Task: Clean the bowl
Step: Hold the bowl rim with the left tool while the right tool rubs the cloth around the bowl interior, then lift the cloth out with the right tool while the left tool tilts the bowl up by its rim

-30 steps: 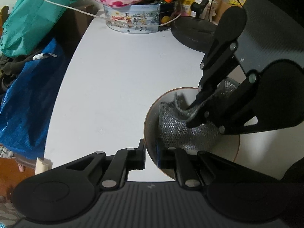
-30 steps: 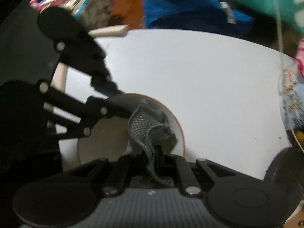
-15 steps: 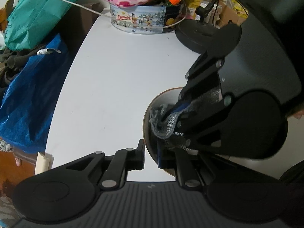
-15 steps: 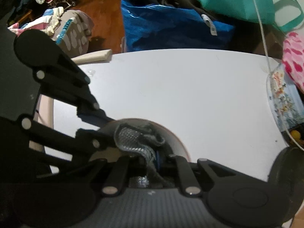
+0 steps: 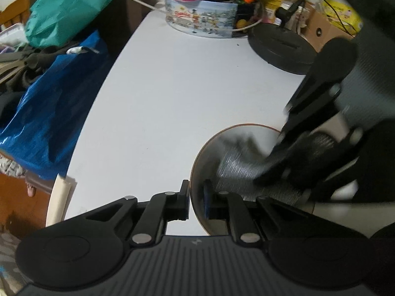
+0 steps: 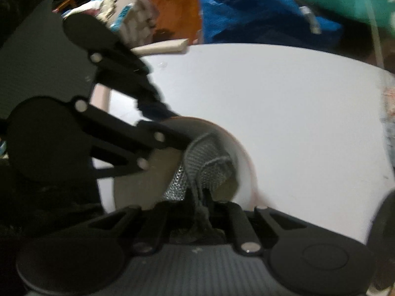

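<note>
White round table (image 5: 172, 103), bowl (image 5: 197, 162) near its front edge. Left gripper (image 5: 196, 197) pinches the bowl's rim; right gripper (image 6: 202, 212) clamps a grey mesh cloth (image 6: 207, 162) inside it (blurred). Far end: cookie tin (image 5: 205, 22), black disc base (image 5: 279, 44). Blue bag (image 5: 49, 113) left.

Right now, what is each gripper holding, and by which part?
The left gripper clamps the bowl by its rim, one finger inside, one outside. The right gripper pinches the grey scrubbing cloth by a bunched end.

Black hand-held gripper (image 5: 196, 201), silver screws
</note>
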Motion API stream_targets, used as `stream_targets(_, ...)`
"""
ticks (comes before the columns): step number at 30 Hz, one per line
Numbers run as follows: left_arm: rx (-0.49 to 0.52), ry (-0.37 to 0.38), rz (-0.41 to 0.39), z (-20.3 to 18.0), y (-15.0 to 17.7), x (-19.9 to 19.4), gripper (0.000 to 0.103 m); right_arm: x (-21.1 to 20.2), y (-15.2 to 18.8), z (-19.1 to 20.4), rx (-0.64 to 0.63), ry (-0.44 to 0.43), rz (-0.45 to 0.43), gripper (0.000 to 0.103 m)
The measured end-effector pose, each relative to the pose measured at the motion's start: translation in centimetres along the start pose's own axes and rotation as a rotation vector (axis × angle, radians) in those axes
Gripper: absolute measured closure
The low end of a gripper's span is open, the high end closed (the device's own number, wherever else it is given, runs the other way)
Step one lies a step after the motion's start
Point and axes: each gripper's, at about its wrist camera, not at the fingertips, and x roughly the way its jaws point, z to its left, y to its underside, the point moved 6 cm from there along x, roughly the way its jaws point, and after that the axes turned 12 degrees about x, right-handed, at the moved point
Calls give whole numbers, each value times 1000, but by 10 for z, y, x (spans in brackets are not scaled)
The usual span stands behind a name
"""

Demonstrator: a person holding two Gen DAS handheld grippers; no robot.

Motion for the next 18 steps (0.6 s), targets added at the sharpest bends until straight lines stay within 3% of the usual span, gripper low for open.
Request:
stream_targets(4, -26, -17, 2, 6, 1, -2, 94, -30, 2, -15, 114, -46, -96, 97)
stream_targets(7, -42, -8, -3, 8, 0, -3, 94, -52, 4, -29, 255, -175, -177, 97)
stream_targets(11, -64, -10, -22, 10, -4, -8, 94, -52, 13, -31, 329, -282, -210, 97)
stream_targets(18, -78, -23, -54, 11, -7, -20, 94, -66, 13, -28, 446, -346, -288, 97)
